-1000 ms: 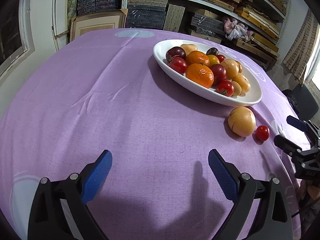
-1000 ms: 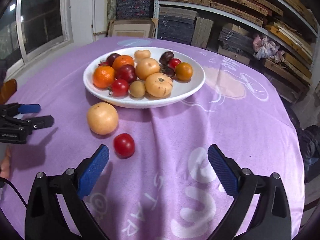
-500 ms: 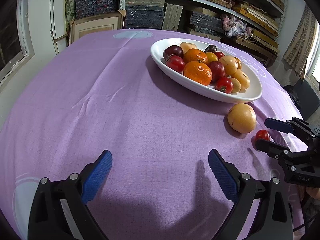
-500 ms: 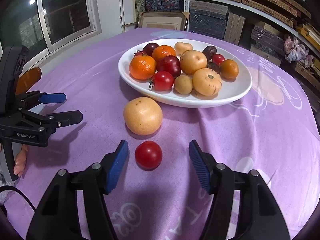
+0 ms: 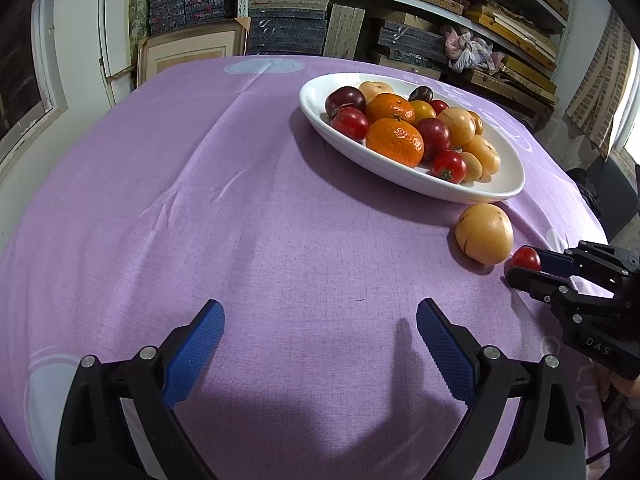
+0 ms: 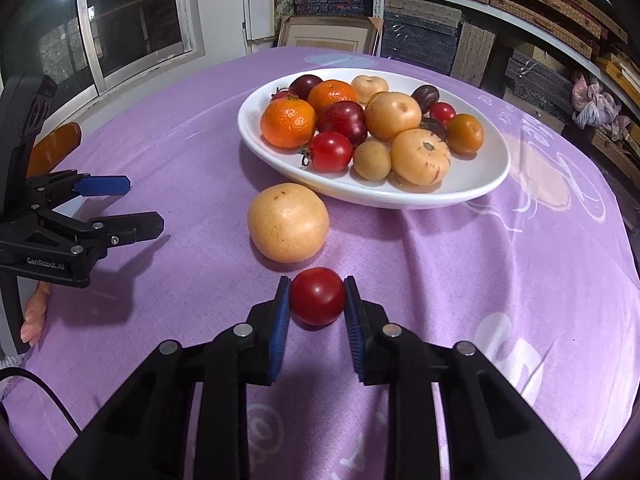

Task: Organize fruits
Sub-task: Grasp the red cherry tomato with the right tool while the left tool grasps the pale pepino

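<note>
While your right gripper (image 6: 317, 300) clamps its blue pads on the cherry tomato (image 6: 317, 295), having just closed in on it, the fruit sits low on the purple tablecloth (image 6: 460, 272). Just beyond it lies the yellow round fruit (image 6: 288, 222), and past that, ahead and slightly right, the white dish (image 6: 472, 188) of fruit: your likely path is up and forward over that fruit. Your left gripper (image 5: 320, 344) hangs spread and empty, well apart.

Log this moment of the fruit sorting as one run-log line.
right gripper: just closed on small red tomato | left gripper: open, empty | large yellow round fruit: on purple cloth beside white oval plate
</note>
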A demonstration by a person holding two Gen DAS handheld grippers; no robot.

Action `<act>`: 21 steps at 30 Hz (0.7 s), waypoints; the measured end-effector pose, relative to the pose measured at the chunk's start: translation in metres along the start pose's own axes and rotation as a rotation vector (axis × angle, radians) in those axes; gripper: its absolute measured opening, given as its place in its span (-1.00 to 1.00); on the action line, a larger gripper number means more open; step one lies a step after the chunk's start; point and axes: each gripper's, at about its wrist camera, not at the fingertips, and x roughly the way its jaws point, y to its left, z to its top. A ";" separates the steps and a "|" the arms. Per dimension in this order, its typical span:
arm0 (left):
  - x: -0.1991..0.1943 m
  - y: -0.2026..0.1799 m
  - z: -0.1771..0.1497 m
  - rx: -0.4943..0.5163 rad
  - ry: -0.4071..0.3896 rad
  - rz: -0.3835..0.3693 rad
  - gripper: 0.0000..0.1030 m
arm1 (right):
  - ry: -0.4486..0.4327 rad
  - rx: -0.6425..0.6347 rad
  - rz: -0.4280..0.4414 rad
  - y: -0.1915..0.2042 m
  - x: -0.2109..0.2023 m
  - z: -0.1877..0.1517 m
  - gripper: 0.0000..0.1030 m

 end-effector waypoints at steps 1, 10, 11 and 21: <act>0.000 0.000 0.000 0.000 -0.001 -0.001 0.89 | -0.011 0.014 0.000 -0.005 -0.006 -0.003 -0.50; -0.010 -0.027 0.006 0.011 -0.055 -0.093 0.89 | -0.115 0.161 -0.090 -0.057 -0.069 -0.055 -0.50; -0.006 -0.038 0.008 0.034 -0.041 -0.089 0.89 | -0.122 0.169 -0.088 -0.060 -0.071 -0.055 -0.50; 0.025 -0.120 0.022 0.195 -0.057 -0.014 0.86 | -0.145 0.184 -0.045 -0.061 -0.080 -0.057 -0.50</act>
